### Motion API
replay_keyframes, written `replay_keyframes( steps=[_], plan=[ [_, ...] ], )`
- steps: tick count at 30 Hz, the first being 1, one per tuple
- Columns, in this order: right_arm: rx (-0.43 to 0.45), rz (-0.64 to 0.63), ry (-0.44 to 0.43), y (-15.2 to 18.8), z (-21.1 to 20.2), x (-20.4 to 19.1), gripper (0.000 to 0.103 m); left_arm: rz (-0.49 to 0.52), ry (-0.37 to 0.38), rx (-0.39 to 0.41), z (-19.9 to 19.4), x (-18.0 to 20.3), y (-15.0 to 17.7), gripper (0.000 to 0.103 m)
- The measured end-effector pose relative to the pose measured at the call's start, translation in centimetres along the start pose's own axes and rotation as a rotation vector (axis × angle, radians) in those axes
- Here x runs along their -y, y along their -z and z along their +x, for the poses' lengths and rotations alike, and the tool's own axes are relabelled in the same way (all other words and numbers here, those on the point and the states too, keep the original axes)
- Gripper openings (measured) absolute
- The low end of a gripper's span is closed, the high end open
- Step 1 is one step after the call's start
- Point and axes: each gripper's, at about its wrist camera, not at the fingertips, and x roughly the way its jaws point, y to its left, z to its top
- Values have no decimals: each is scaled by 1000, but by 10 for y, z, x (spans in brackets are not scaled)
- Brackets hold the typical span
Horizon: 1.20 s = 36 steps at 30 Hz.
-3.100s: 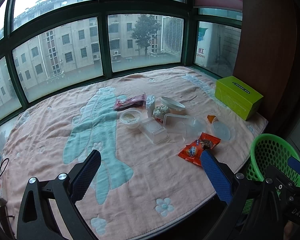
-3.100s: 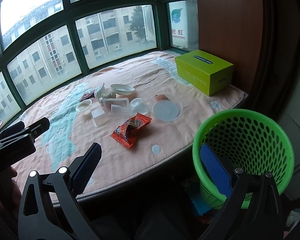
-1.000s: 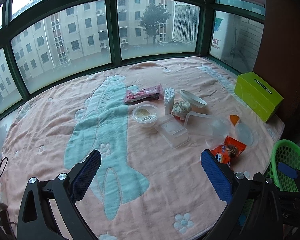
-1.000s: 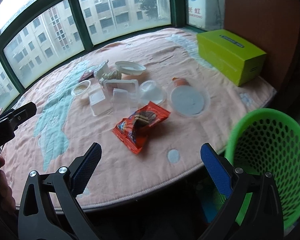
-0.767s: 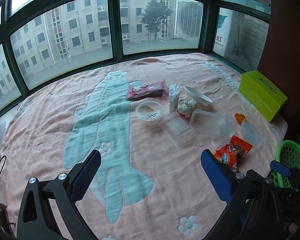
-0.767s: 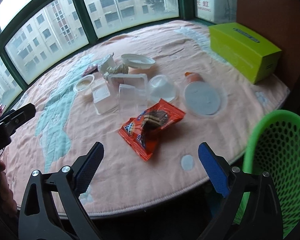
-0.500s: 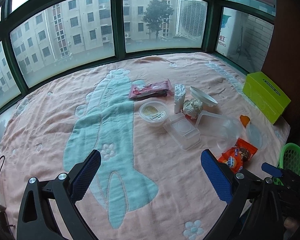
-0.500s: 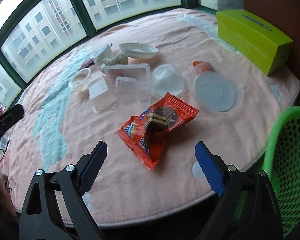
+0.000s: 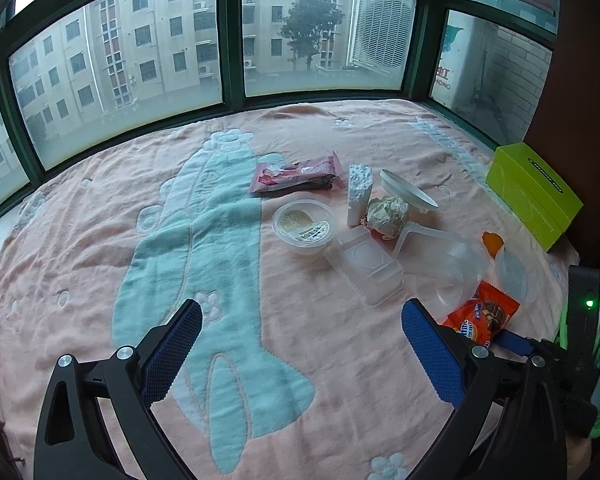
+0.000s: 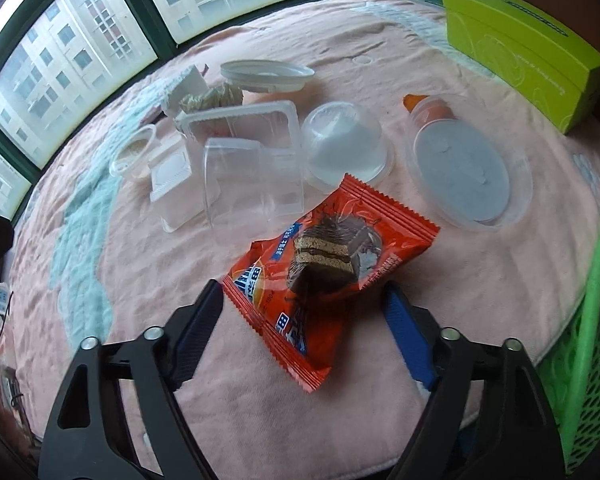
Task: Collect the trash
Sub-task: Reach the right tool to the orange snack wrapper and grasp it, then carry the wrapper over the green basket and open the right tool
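1. On the pink blanket with a pale green cartoon shape point(image 10: 520, 280), near its front edge, lies the shiny orange snack wrapper with a cake picture point(image 10: 328, 260).
2. The right gripper point(image 10: 302, 312) hangs over the wrapper with one blue pad on each side of its near end. Its jaws are closing, and the pads do not press on the wrapper yet.
3. The left gripper point(image 9: 300, 344) is spread wide over bare blanket and holds nothing. From it, the wrapper point(image 9: 480, 316) sits at 3 o'clock.
4. At 12 o'clock from the wrapper is a see-through square plastic box point(image 10: 256, 176). A see-through plastic dome point(image 10: 346, 146) is at 1 o'clock, and a round see-through lid point(image 10: 464, 172) at 2 o'clock.
5. Farther back are a crumpled paper ball point(image 9: 388, 212), a round white lid point(image 9: 408, 192), a small round tub point(image 9: 304, 224) and a pink snack wrapper point(image 9: 296, 172).
6. The bright green plastic basket with holes point(image 10: 592, 320) stands at 3 o'clock, just past the blanket's edge.
7. A lime green cardboard box point(image 10: 516, 44) rests far back at 2 o'clock.
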Motion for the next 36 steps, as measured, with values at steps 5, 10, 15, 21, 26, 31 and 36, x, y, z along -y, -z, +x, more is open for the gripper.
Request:
replay_keyframes(
  steps=[5,10,15,21,26,31,36],
  plan=[
    [10,-11,1,1,-3,2,60,23,22,3,2,7,-1,97],
    [22,-3,2,3,-10,9,56,61,90,-6,7,21,-2,96],
    [47,-11,17,6,-27,17,55,96,193,-18,11,43,-3,95],
    [81,-6,31,14,-54,27,55,141,304,-60,24,74,-4,77],
    [116,17,36,17,-75,39,55,151,384,-105,44,95,-4,62],
    [153,50,54,22,-100,57,55,152,424,-138,66,110,-4,50],
    [177,88,85,30,-120,77,55,151,457,-160,80,119,-4,36]
  ],
)
